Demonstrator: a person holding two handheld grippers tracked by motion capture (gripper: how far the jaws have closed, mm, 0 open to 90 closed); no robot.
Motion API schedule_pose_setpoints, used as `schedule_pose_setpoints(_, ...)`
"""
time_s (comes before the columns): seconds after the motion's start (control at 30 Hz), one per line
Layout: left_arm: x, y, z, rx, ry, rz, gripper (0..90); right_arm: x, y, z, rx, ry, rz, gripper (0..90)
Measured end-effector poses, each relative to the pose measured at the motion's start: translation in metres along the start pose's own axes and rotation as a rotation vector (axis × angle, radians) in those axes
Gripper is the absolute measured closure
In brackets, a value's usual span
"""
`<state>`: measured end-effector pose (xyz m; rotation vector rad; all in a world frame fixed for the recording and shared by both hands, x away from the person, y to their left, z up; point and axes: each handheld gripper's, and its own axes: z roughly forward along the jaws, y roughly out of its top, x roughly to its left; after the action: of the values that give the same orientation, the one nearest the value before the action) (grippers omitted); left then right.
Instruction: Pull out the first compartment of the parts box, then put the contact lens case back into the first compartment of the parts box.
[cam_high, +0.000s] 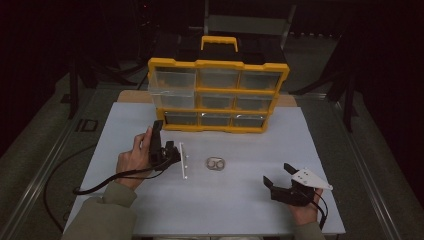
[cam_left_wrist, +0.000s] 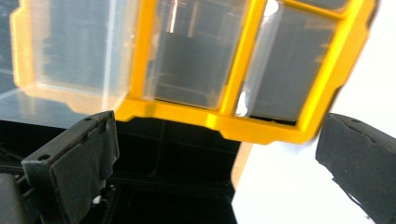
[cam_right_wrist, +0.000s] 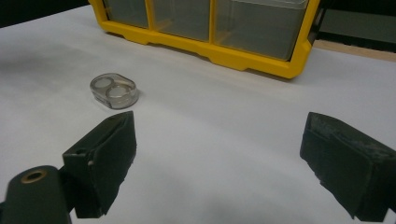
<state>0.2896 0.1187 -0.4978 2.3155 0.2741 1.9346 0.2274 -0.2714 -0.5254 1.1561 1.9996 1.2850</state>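
Left gripper (cam_high: 172, 152), centre-left of the high view, has its jaws wide apart and empty, just beside a white strip (cam_high: 184, 160). Right gripper (cam_high: 280, 180), lower right, is likewise spread with nothing in it. The clear plastic piece (cam_high: 215, 163) lies mid-table.

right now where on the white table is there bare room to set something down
Free: the wide stretch of the white table between the clear two-ring piece and the right gripper, and the strip right of the yellow organizer. Crowded: around the left gripper, with the white strip just beside it.
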Motion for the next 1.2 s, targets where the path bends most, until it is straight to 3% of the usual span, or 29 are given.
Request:
schedule_pose_setpoints(0.33, -0.007, -0.006, -0.004, 0.009, -0.119, -0.111, 0.3, 0.000, 0.000, 0.000, 0.001, -0.002, -0.002, 10.7)
schedule_pose_setpoints(0.53, -0.011, -0.010, -0.006, 0.001, -0.222, -0.236, 0.3, 0.000, 0.000, 0.001, 0.001, -0.002, -0.003, 10.7)
schedule_pose_setpoints(0.87, -0.011, -0.025, -0.008, -0.015, -0.447, -0.549, 0.3, 0.000, 0.000, 0.000, -0.001, -0.002, -0.004, 10.7)
schedule_pose_setpoints(1.03, -0.006, -0.038, -0.009, -0.037, -0.557, -0.729, 0.3, 0.000, 0.000, 0.000, -0.001, -0.001, -0.004, 10.7)
schedule_pose_setpoints(1.2, -0.006, -0.053, -0.009, -0.081, -0.642, -0.854, 0.3, 0.000, 0.000, 0.000, -0.003, 0.000, -0.005, 10.6)
